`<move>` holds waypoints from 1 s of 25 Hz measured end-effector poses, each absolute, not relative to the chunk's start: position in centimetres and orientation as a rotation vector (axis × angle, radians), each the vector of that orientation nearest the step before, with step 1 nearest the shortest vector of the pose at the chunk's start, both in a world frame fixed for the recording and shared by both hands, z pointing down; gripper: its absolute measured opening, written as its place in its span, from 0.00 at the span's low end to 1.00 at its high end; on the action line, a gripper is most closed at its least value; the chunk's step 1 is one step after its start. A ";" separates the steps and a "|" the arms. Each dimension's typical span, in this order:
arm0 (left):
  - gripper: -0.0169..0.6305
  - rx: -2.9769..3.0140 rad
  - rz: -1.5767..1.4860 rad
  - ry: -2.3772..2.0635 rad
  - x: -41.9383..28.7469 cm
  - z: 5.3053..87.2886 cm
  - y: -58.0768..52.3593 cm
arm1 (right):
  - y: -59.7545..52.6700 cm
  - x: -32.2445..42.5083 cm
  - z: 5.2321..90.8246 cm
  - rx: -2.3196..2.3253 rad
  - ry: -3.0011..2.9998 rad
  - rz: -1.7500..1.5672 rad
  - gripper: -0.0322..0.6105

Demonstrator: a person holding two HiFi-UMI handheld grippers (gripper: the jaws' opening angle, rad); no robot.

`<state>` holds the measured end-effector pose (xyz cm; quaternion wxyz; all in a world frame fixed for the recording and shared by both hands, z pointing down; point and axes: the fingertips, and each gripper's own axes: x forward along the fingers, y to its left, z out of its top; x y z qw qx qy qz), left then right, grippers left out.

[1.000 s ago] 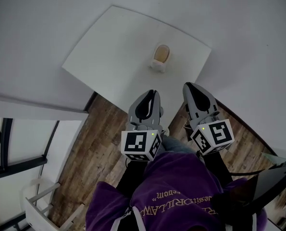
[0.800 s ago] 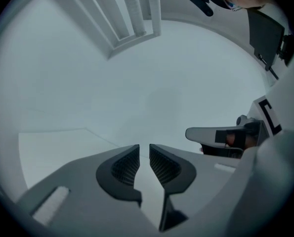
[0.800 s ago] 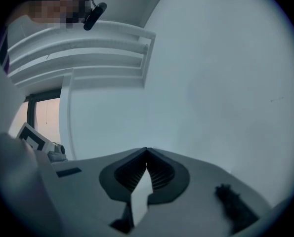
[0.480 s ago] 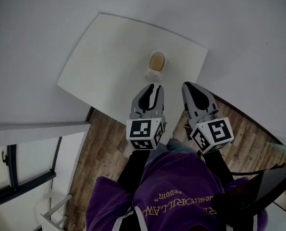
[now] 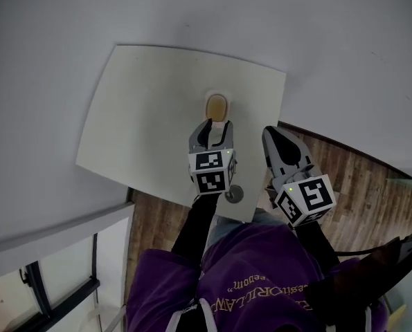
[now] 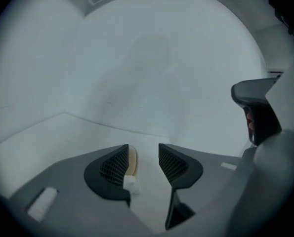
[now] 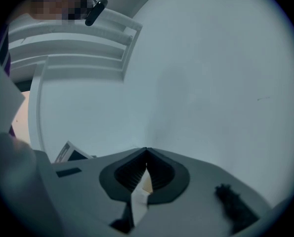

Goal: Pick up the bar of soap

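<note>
The tan oval bar of soap (image 5: 217, 106) lies in a small white dish on the white table (image 5: 143, 116), near its right side. My left gripper (image 5: 211, 124) reaches over the table with its tips just short of the soap. In the left gripper view its jaws (image 6: 143, 149) stand apart, having just been opening; the soap (image 6: 132, 161) shows in the gap, close to the left pad, with a white bit of the dish (image 6: 130, 184) below it. No pad presses on it. My right gripper (image 5: 273, 133) hangs off the table's right edge, jaws (image 7: 146, 153) shut, nothing held.
The table stands against a white wall; brown wooden floor (image 5: 344, 178) lies to its right and near side. A small round grey thing (image 5: 234, 194) sits at the table's near edge. A white shelf unit (image 7: 82, 38) shows left in the right gripper view.
My left gripper has moved forward from the table's near edge up to the soap, and its jaws have parted. The right gripper has crept forward a little.
</note>
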<state>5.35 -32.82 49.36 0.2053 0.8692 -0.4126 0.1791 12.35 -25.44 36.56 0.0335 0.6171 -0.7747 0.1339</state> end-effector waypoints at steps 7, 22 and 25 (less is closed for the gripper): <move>0.40 2.365 0.730 -1.143 7.0 55.2 -36.4 | -26.7 13.3 37.6 1.942 -2.318 0.445 0.06; 0.46 2.243 0.949 -1.167 7.8 61.3 -39.7 | -29.4 13.9 38.8 1.944 -2.272 0.469 0.06; 0.46 2.240 0.946 -1.171 7.8 61.6 -39.9 | -29.7 14.1 38.7 1.943 -2.261 0.465 0.06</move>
